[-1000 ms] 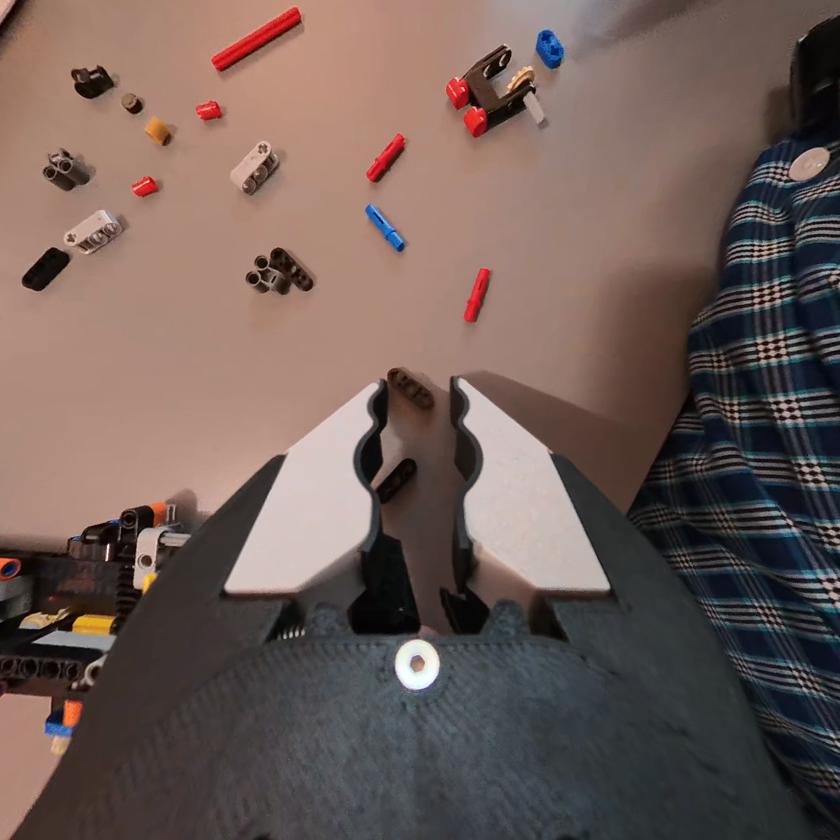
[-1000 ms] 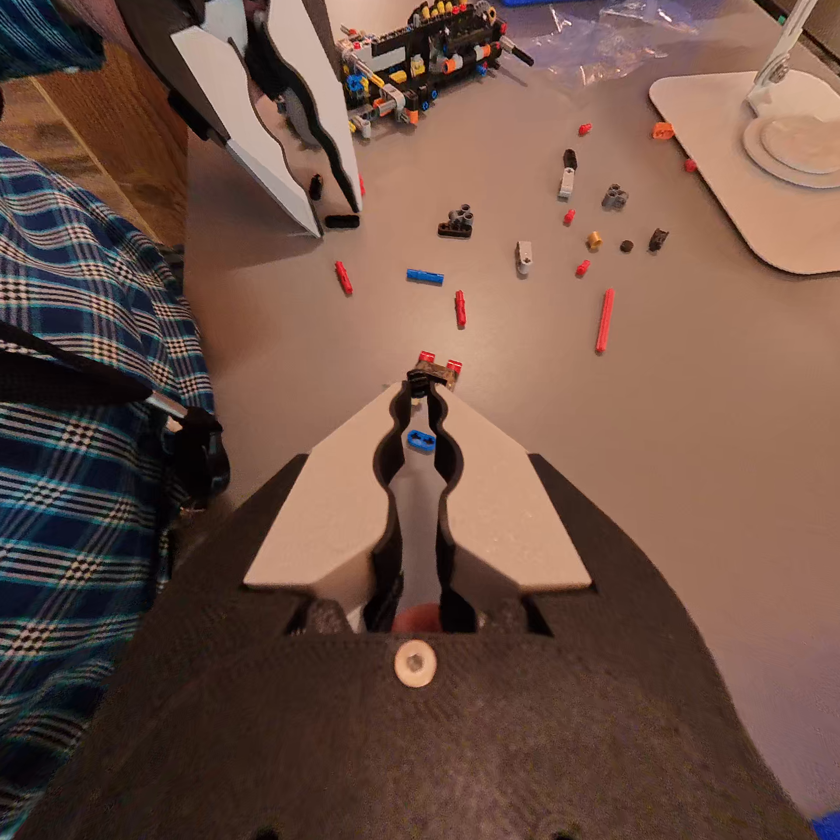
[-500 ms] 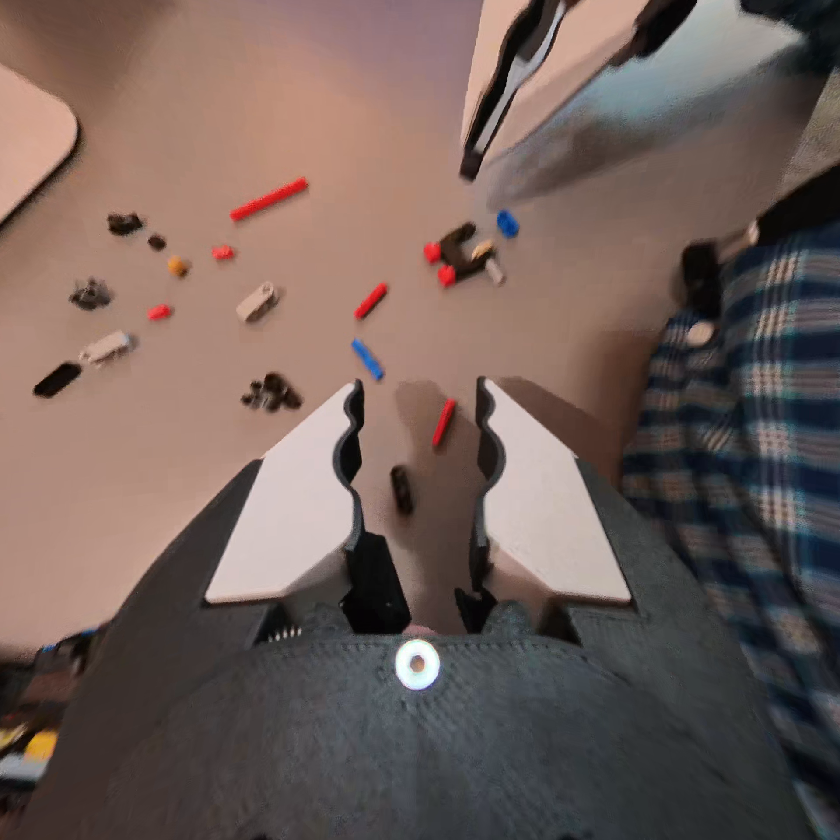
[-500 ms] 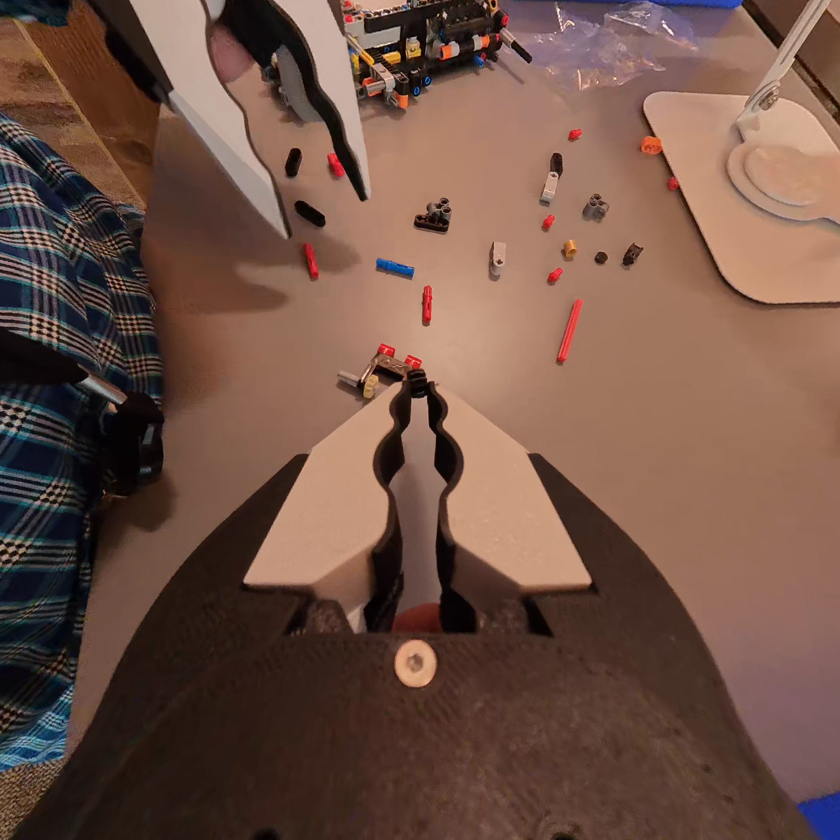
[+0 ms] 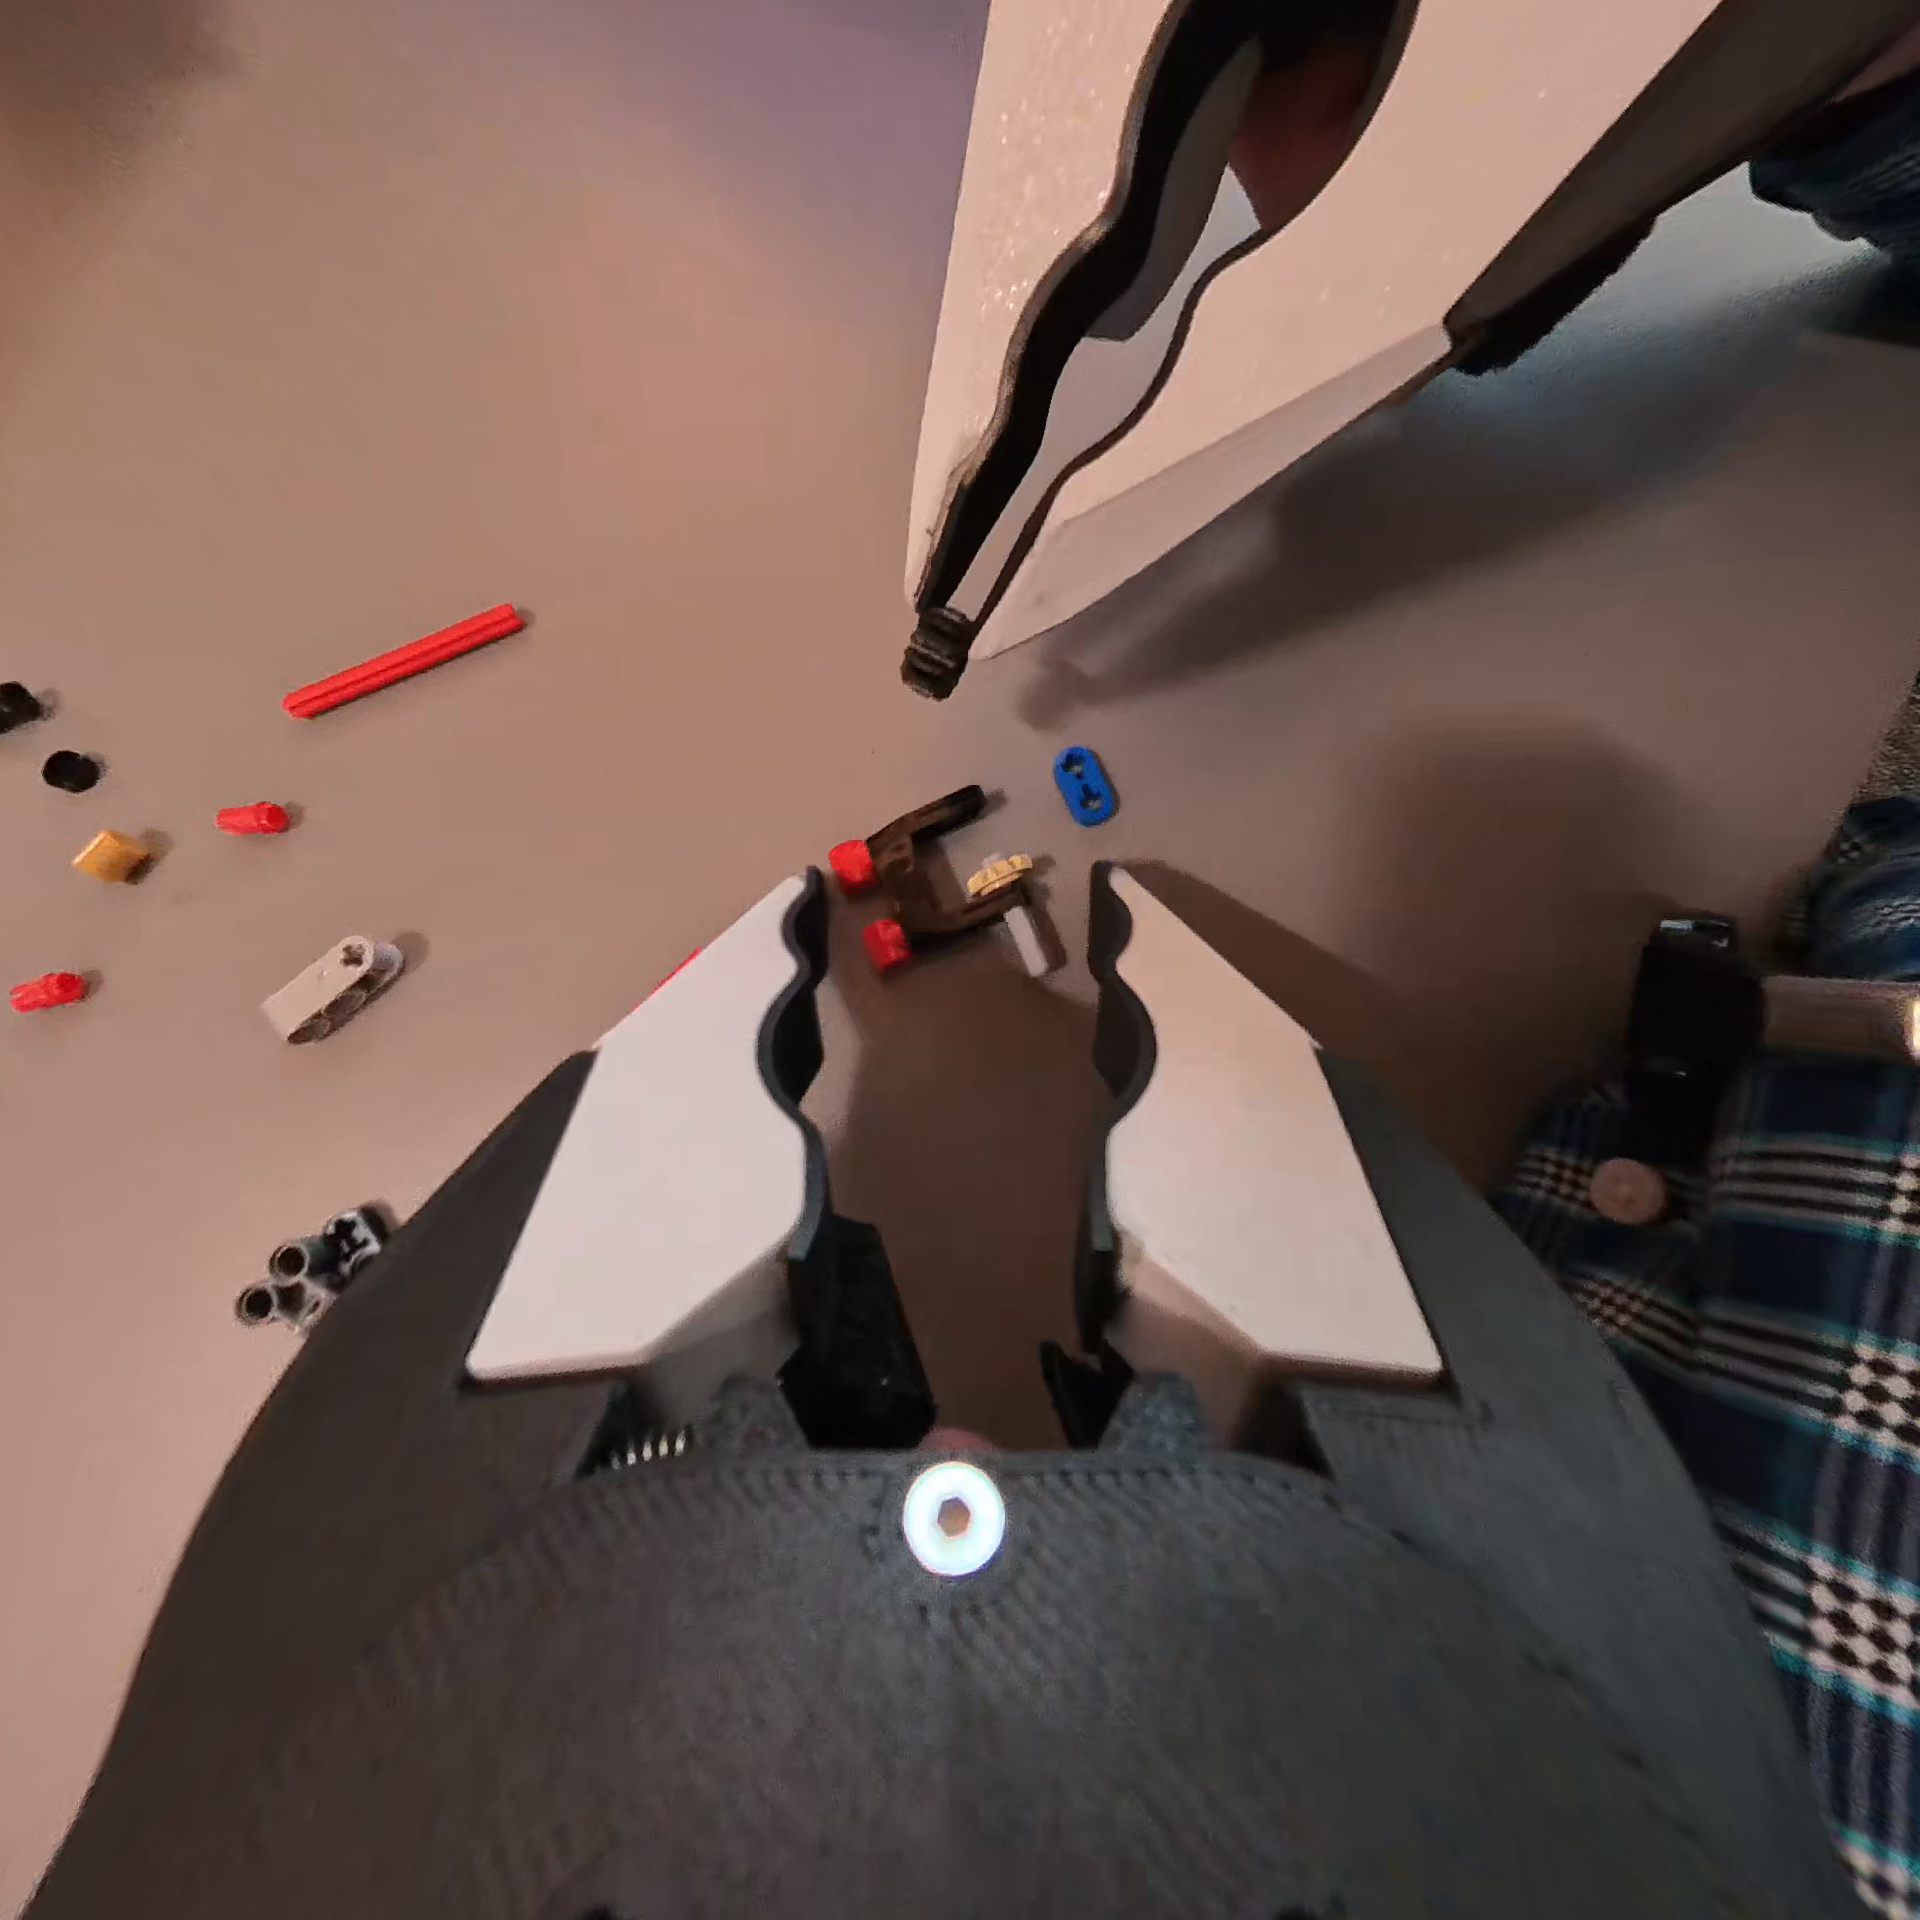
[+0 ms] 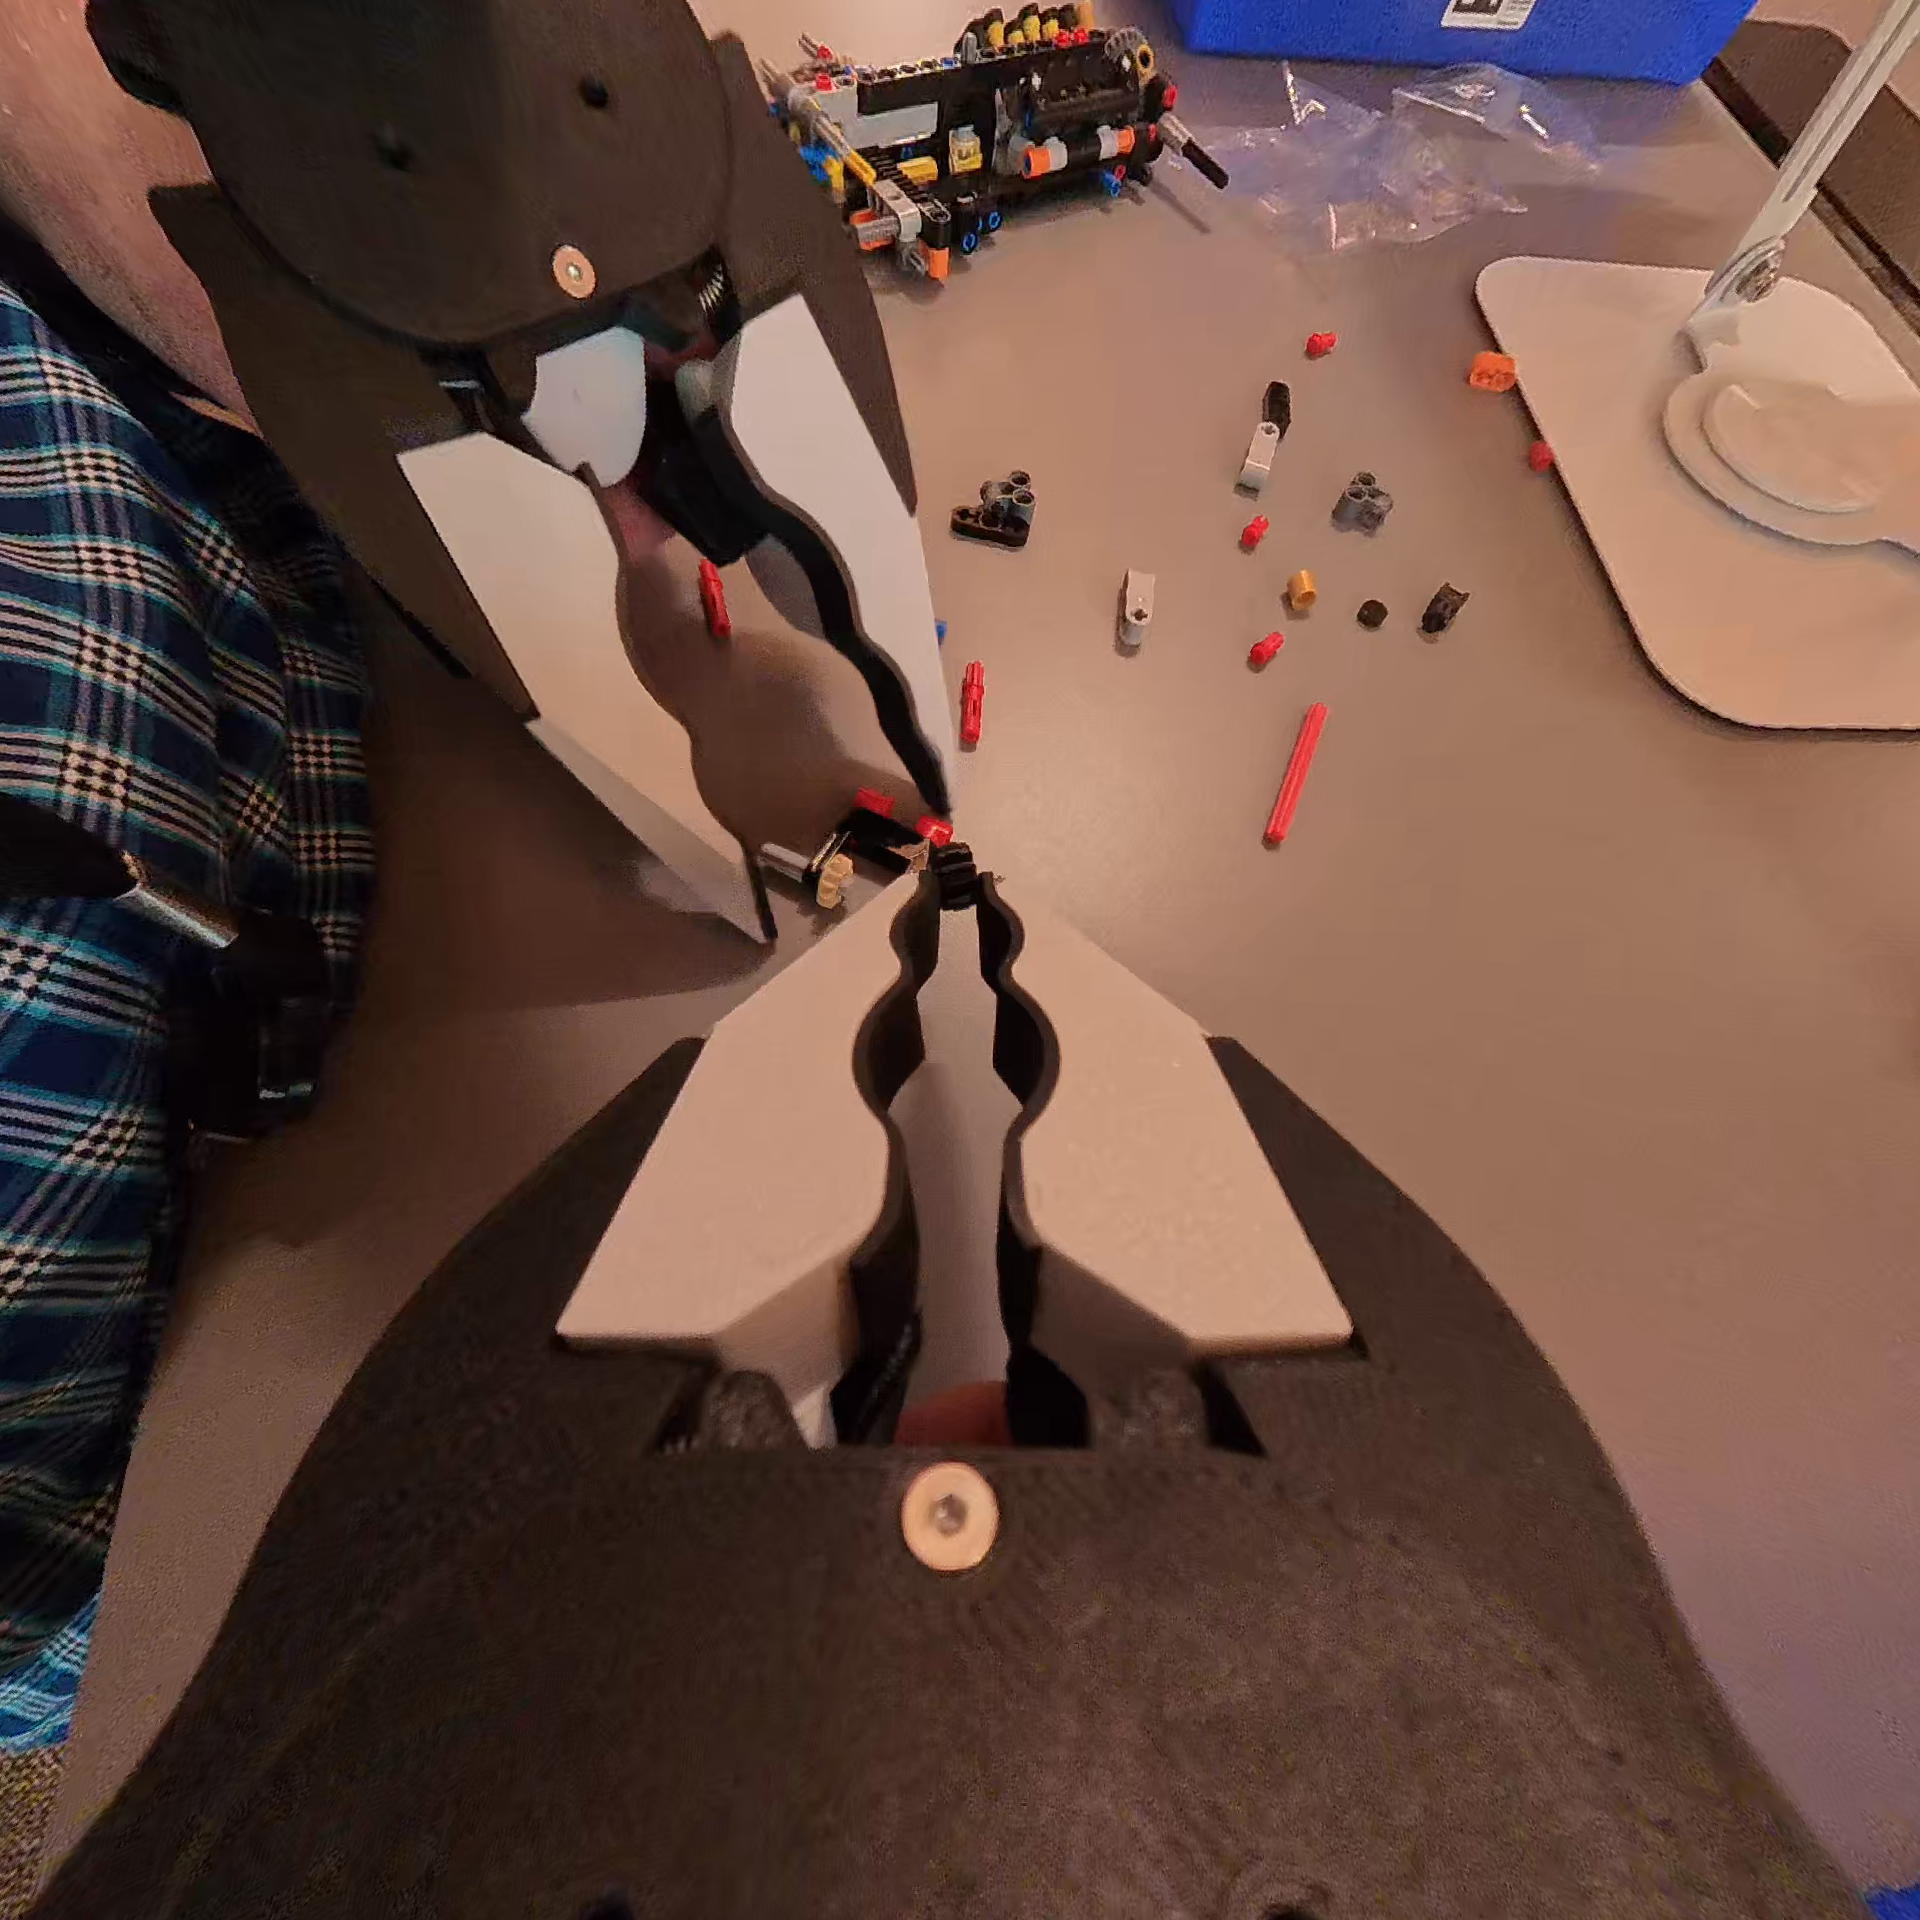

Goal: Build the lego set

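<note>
Moved in, left gripper [image 5: 951,883] now hangs spread over the small subassembly [image 5: 930,894]; right gripper [image 6: 954,902] pinches a black gear [image 6: 952,862] beside it. Large model [image 6: 997,125] far ahead, loose parts unplaced

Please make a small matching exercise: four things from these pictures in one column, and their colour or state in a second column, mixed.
Things:
1. left hand-held gripper
2. right hand-held gripper
3. long axle
4. two-hole flat piece

States:
A. blue, lying on the table
B. open, empty
C. red, lying on the table
D. shut on a small black gear

Pairs: 1-B, 2-D, 3-C, 4-A
</note>
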